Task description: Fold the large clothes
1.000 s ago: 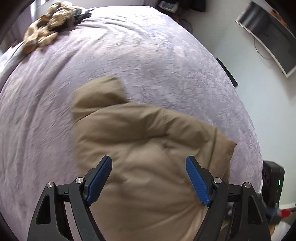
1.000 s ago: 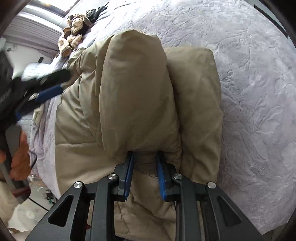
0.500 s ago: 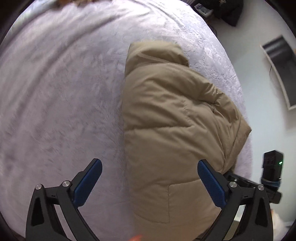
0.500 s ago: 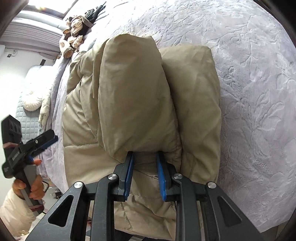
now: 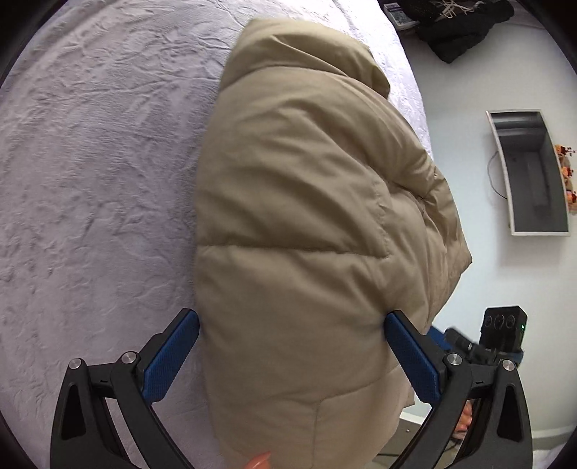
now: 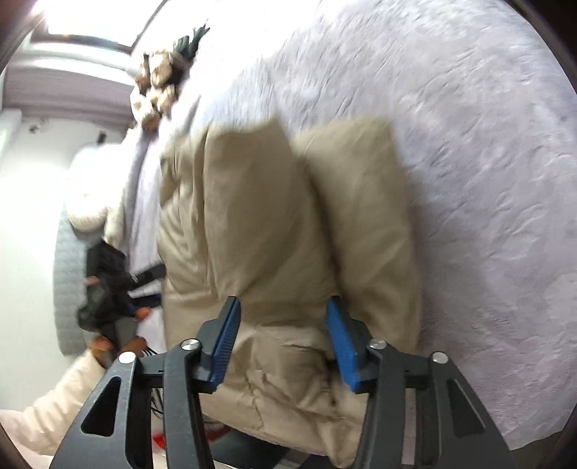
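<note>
A tan puffer jacket lies folded into a thick bundle on the lilac bedspread, near the bed's edge. My left gripper is open, its blue pads on either side of the bundle's near end. In the right wrist view the jacket shows two padded folds side by side. My right gripper is open with its jaws apart around the near fold, not pinching it. The right gripper's body also shows in the left wrist view.
A pile of beige and black items lies at the far end of the bed. Dark clothes lie on the floor past the bed corner. A grey wall shelf hangs on the white wall. The person's hand holding the left gripper is at the left.
My right gripper has opened and let go of the jacket fold. My left gripper has moved closer, so its open pads now flank the bundle's near end.
</note>
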`<state>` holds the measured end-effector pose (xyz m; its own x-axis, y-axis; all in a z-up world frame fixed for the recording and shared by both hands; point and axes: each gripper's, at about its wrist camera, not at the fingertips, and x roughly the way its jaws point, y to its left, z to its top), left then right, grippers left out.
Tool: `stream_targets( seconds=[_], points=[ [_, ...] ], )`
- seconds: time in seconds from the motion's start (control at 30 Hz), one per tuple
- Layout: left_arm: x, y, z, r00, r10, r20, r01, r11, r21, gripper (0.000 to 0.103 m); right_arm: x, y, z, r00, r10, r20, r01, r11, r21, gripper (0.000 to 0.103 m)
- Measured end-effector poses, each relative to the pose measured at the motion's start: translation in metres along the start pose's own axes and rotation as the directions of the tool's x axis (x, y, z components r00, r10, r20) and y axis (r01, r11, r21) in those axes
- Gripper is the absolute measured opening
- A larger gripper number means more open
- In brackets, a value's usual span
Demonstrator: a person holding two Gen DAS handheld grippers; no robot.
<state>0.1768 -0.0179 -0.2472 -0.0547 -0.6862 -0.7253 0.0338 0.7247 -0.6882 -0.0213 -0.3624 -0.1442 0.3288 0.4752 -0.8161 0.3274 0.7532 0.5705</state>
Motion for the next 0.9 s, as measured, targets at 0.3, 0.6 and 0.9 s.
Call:
stream_targets(
  seconds=[0.3,0.6,0.9],
  points=[
    [0.015,-0.009,0.005,1.000,0.012,-0.022,-0.012,1.000,0.023,0.103,-0.013,-0.035,0.013,1.000,0.001,-0.023,-0.001,1.000,-0.013,0.085],
    [0.021,0.002,0.012,0.999,-0.004,-0.044,0.004,1.000,0.005,0.103,0.011,-0.072,0.016,0.999,0.023,-0.038,-0.018,0.992,0.127,0.018],
    [0.039,-0.018,0.010,0.998,0.056,-0.034,-0.056,0.998,0.004,0.103,0.073,-0.056,0.033,0.984,0.099,-0.151,-0.096,0.995,0.031,0.014]
  ],
)
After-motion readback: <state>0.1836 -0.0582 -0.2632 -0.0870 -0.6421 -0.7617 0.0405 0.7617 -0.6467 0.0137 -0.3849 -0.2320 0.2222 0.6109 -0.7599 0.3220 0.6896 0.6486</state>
